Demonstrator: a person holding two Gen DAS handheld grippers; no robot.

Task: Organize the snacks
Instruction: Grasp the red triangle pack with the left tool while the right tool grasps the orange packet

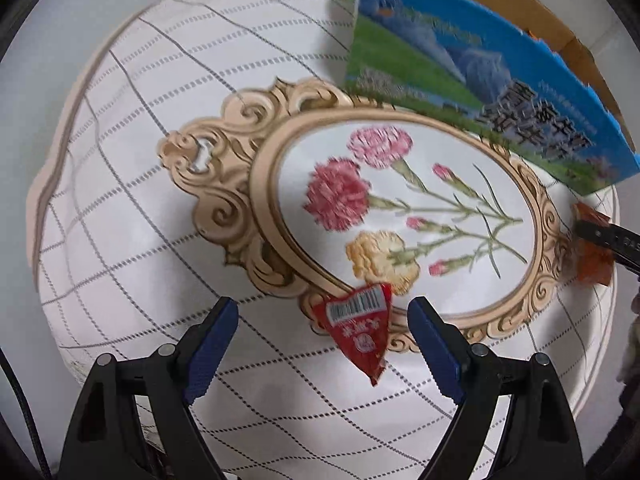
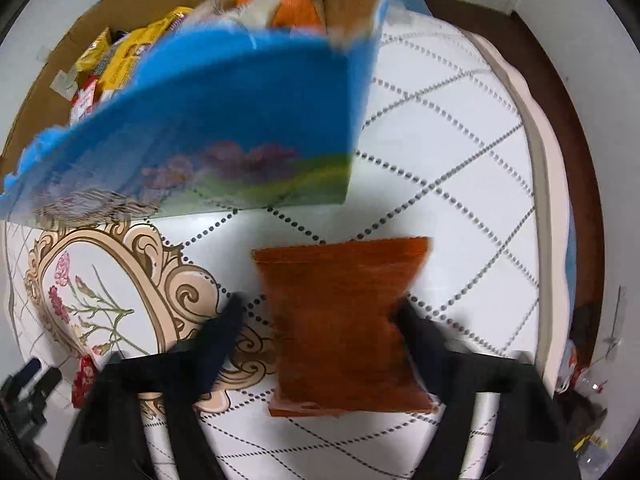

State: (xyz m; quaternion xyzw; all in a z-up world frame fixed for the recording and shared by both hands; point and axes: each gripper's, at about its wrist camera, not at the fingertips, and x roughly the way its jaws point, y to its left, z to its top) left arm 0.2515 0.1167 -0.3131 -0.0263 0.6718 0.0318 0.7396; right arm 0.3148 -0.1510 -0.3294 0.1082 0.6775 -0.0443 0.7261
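A red triangular snack packet (image 1: 356,332) lies on the patterned round table (image 1: 140,160), between the fingers of my left gripper (image 1: 322,344). That gripper is open, and the packet lies nearer its right finger, touching neither pad. A brown-orange snack packet (image 2: 340,280) lies flat between the blurred fingers of my right gripper (image 2: 320,312). The right finger is at the packet's edge, while the left finger stands a small gap away. The same brown-orange packet (image 1: 592,264) shows at the right edge of the left wrist view.
A blue printed carton (image 2: 240,120), also (image 1: 480,60), stands open at the back of the table (image 2: 460,160) with several snack bags (image 2: 132,52) inside. The table's rim curves close on the right. Clutter lies on the floor (image 2: 588,384) beyond it.
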